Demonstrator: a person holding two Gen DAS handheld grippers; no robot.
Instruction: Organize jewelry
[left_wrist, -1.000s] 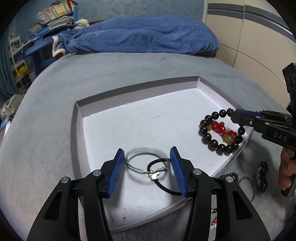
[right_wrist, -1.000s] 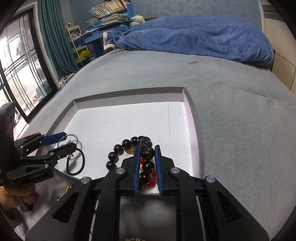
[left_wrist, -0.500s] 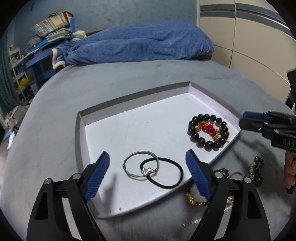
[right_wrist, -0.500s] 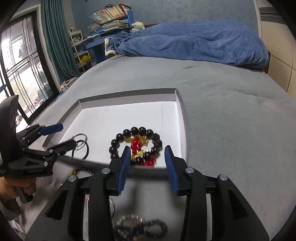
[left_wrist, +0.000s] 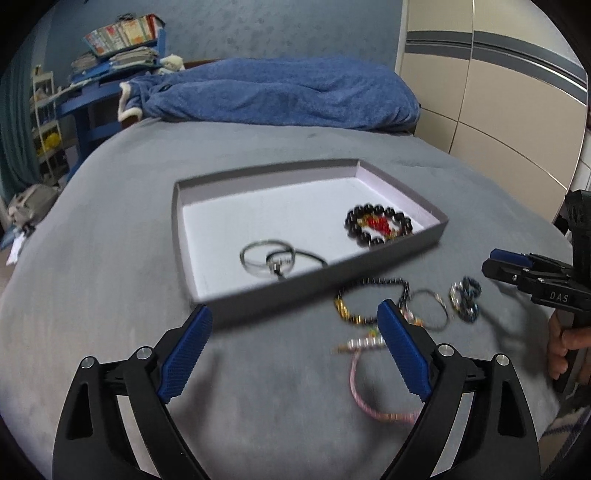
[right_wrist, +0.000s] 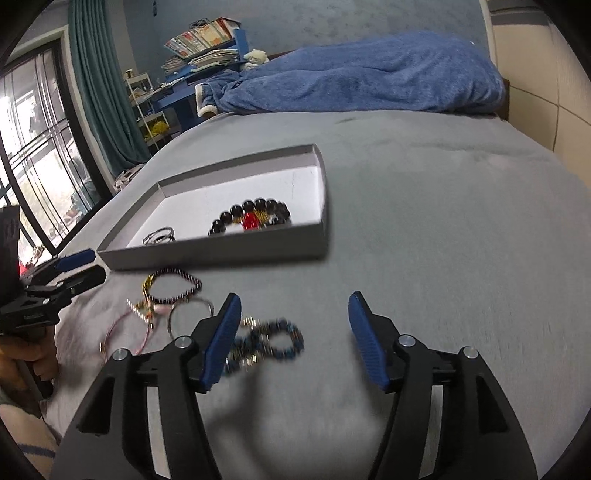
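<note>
A grey tray (left_wrist: 314, 291) on the bed holds a black-and-red bead bracelet (left_wrist: 378, 225), a silver bangle (left_wrist: 266, 254) and a black hair tie (left_wrist: 312, 258). On the cover in front of it lie a dark bead bracelet (left_wrist: 369, 299), a silver ring bangle (left_wrist: 430, 310), a blue bead bracelet (right_wrist: 269, 343) and a pink cord (left_wrist: 365, 391). My left gripper (left_wrist: 293, 308) hangs before the tray's near wall, jaws opening, nothing between them. My right gripper (right_wrist: 294, 297) hovers just right of the blue bead bracelet, jaws also opening and empty.
A rumpled blue blanket (left_wrist: 277, 96) lies across the far end of the grey bed. Beige wardrobe doors (left_wrist: 498, 110) stand to the right. Blue shelves with books (right_wrist: 199, 40), a teal curtain (right_wrist: 96, 92) and a window (right_wrist: 37, 166) are on the left.
Both grippers have opened wide and drawn back out of the tray. The bangle and hair tie, and the black-and-red bracelet, now lie free inside it.
</note>
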